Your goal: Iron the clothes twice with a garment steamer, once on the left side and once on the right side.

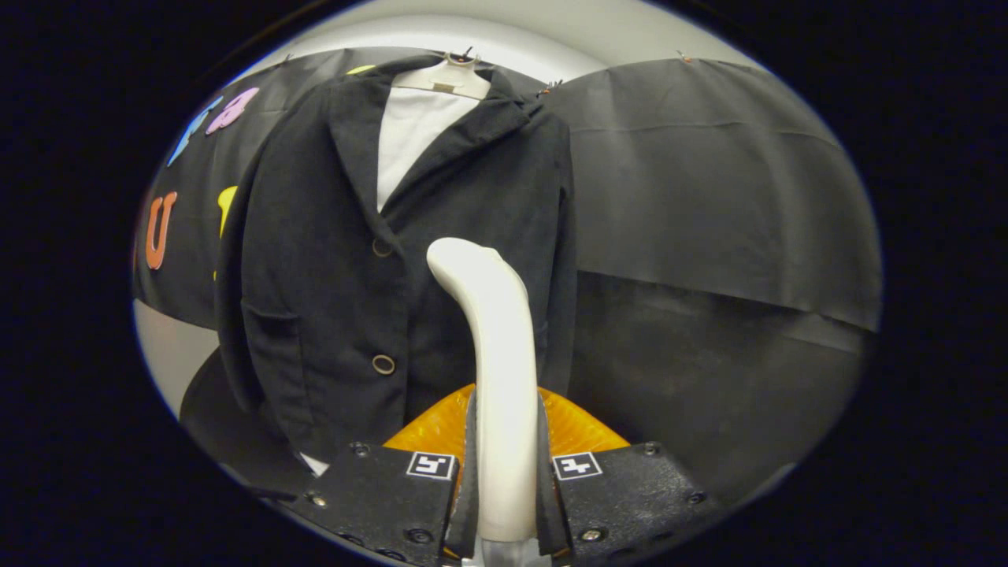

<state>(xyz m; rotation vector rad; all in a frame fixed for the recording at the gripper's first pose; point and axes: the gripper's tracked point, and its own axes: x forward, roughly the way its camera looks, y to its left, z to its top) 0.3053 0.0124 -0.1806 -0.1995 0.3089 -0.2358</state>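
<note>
A dark jacket [331, 260] hangs on a white hanger [445, 77] over a white shirt [409, 134], just beyond the fingers. My gripper [505, 480] is shut on the white handle of the garment steamer [496, 346], which rises between the fingers and curves at its top toward the jacket's front, right of the button line. Whether the steamer head touches the cloth cannot be told. The steamer's orange part [575, 429] shows behind the fingers. Two round buttons [383, 364] mark the jacket's front.
Black cloth [709, 197] hangs as the booth wall behind and to the right of the jacket. A pale floor or wall strip [169, 354] shows low on the left.
</note>
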